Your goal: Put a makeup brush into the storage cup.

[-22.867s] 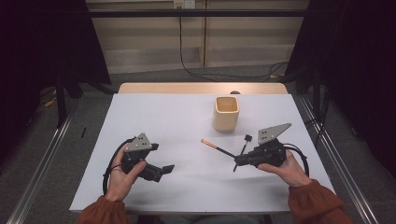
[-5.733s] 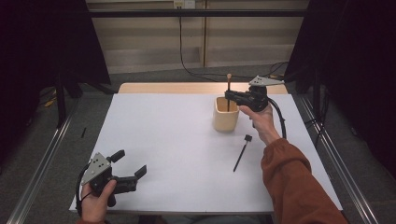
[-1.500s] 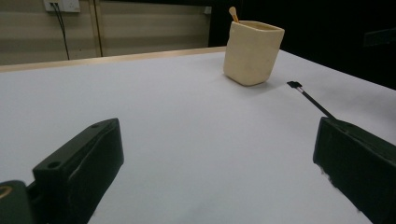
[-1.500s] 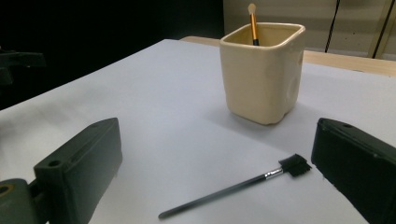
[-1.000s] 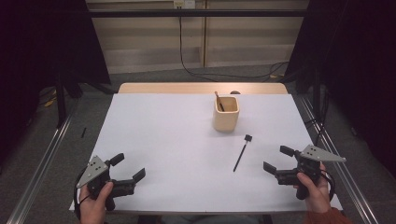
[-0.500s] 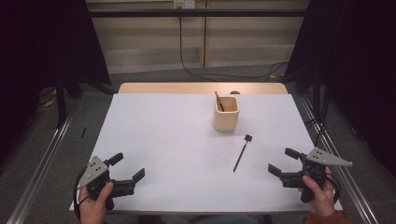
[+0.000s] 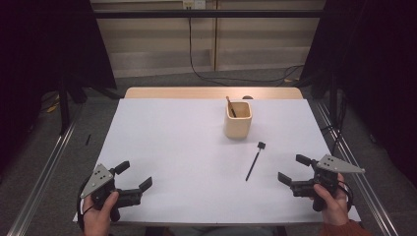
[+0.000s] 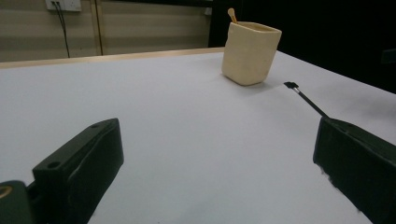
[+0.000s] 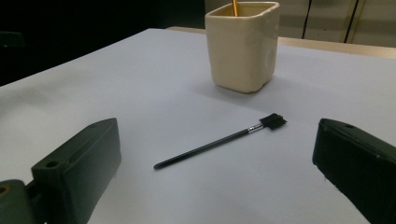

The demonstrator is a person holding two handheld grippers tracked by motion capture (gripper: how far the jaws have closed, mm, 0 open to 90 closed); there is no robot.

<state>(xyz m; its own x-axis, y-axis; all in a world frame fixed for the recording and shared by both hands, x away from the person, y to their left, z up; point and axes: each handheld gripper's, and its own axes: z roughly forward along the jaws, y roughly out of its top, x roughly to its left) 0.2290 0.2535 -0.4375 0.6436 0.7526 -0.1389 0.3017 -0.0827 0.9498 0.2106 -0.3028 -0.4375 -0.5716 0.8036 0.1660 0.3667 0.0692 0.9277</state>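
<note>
The right gripper (image 7: 294,173) is held low over the bench (image 7: 177,147), jaws released and empty. The black brush (image 9: 219,141) is seen lying flat just ahead of them, the cream cup (image 9: 243,44) beyond it. The left gripper (image 7: 134,176) is likewise released, well apart from both.

Cream cup (image 7: 238,119), black brush (image 7: 254,161), white table (image 7: 172,147).

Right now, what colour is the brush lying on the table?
Black, with a small silver band below the head: brush; the right gripper view shows it best.
</note>
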